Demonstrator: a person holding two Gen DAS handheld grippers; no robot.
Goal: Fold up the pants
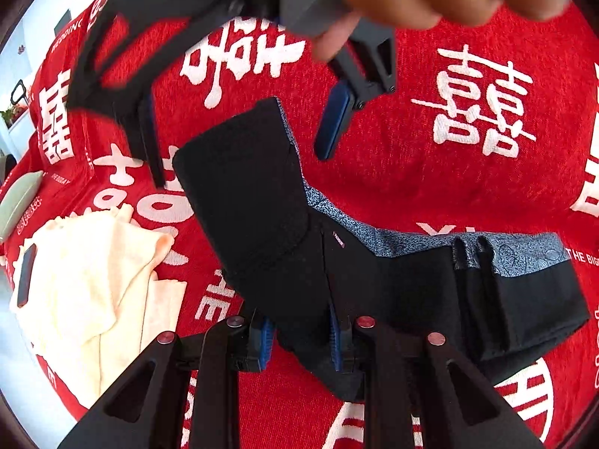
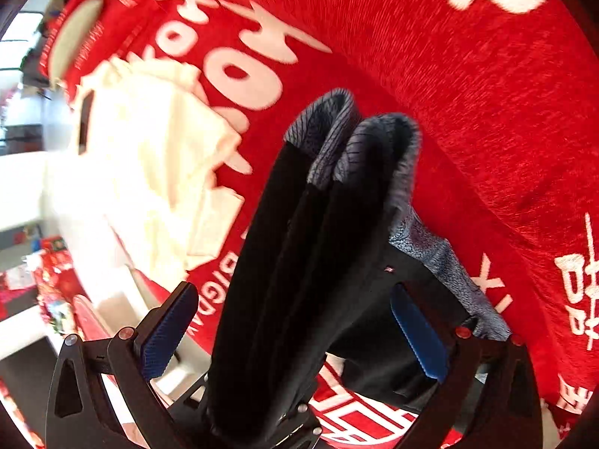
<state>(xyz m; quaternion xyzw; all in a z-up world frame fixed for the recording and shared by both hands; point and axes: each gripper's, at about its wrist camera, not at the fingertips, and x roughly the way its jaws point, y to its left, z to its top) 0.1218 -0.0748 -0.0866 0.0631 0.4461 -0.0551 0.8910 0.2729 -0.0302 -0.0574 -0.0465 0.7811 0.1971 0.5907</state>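
The pants [image 1: 284, 232] are black with a grey patterned band, folded into a thick bent strip on the red cloth. My left gripper [image 1: 299, 340] is closed around the near fold of the pants, its blue pads pressed on the fabric. My right gripper [image 1: 239, 142] hovers open above the far end of the pants, held by a hand. In the right wrist view the pants [image 2: 299, 254] stand up between my right gripper's [image 2: 295, 329] spread blue pads, which do not touch them.
A red cloth with white characters [image 1: 449, 172] covers the surface. A cream garment [image 1: 93, 280] lies at the left with a dark phone [image 1: 26, 280] on it. A pale green object [image 1: 18, 202] sits at the far left edge.
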